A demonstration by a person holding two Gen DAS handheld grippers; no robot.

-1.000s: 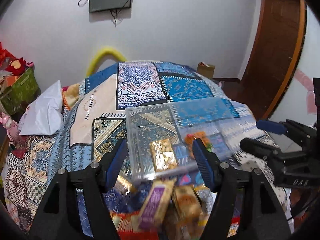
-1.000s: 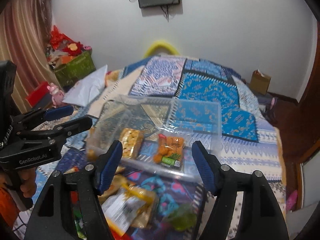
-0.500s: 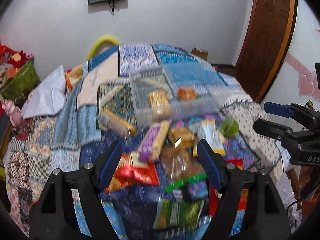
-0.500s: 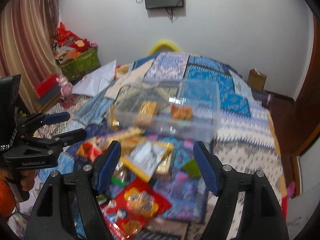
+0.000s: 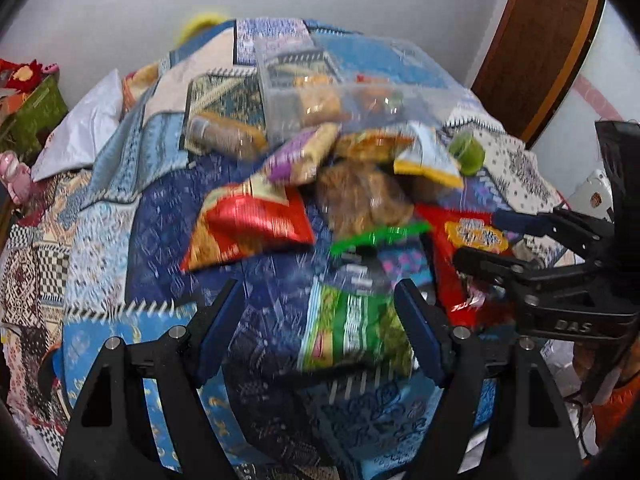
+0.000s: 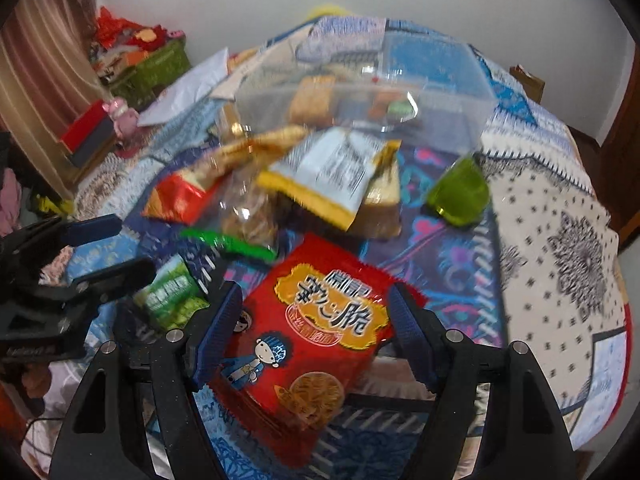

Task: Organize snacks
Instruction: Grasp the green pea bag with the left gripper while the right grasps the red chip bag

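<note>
The left gripper (image 5: 320,328) is held wide apart, empty, a green snack packet (image 5: 352,328) lying between its fingers on the bed (image 5: 160,240). The right gripper (image 6: 312,332) is likewise spread wide over a red snack packet (image 6: 308,344). Beyond both, a clear container (image 6: 360,92) is seen.

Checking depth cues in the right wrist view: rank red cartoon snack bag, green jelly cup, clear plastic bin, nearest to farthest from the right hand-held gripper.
1. Red cartoon snack bag: lying between the open fingers of the right hand-held gripper.
2. Green jelly cup: ahead, to the right, on the quilt.
3. Clear plastic bin: farthest, behind the snack pile, centre-right.
</note>
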